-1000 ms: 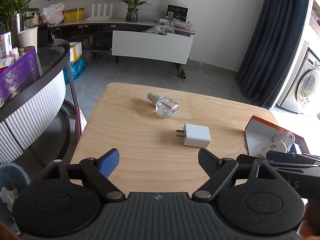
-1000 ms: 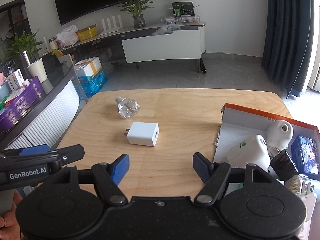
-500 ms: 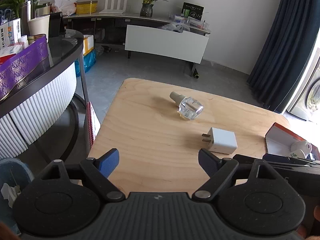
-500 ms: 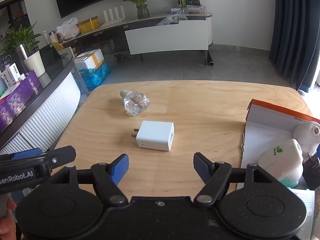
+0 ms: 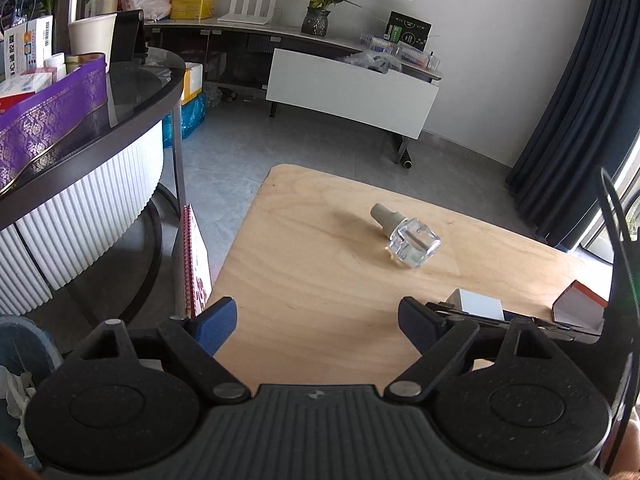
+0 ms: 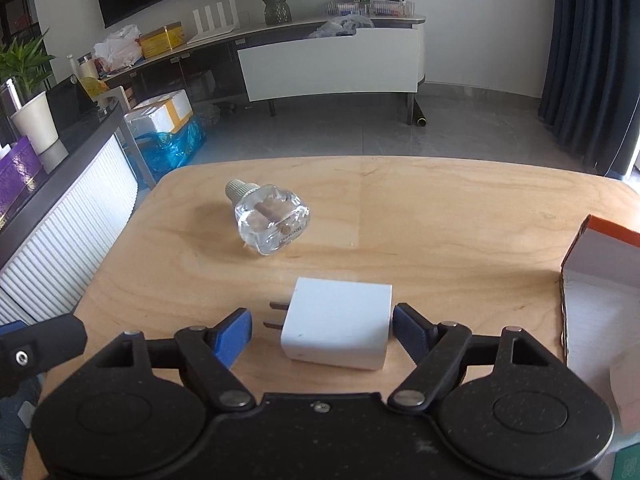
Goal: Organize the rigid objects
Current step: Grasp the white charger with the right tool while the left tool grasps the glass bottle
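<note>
Charger between the spread fingers of the right gripper, bottle lying beyond it.

The white charger (image 6: 338, 322) lies flat on the wooden worktop (image 6: 440, 224), prongs pointing left, between the fingers of the right gripper (image 6: 322, 330); the right finger's tip is at the charger's side, whether touching I cannot tell, while the left one stands clear of the prongs. Just beyond, the clear glass bottle (image 6: 272, 218) lies on its side, neck toward the far left corner. An open orange-edged box (image 6: 600, 276) sits at the right edge. The left gripper (image 5: 316, 322) hangs spread and empty over the near left part of the worktop, well short of the bottle (image 5: 412, 242).
</note>
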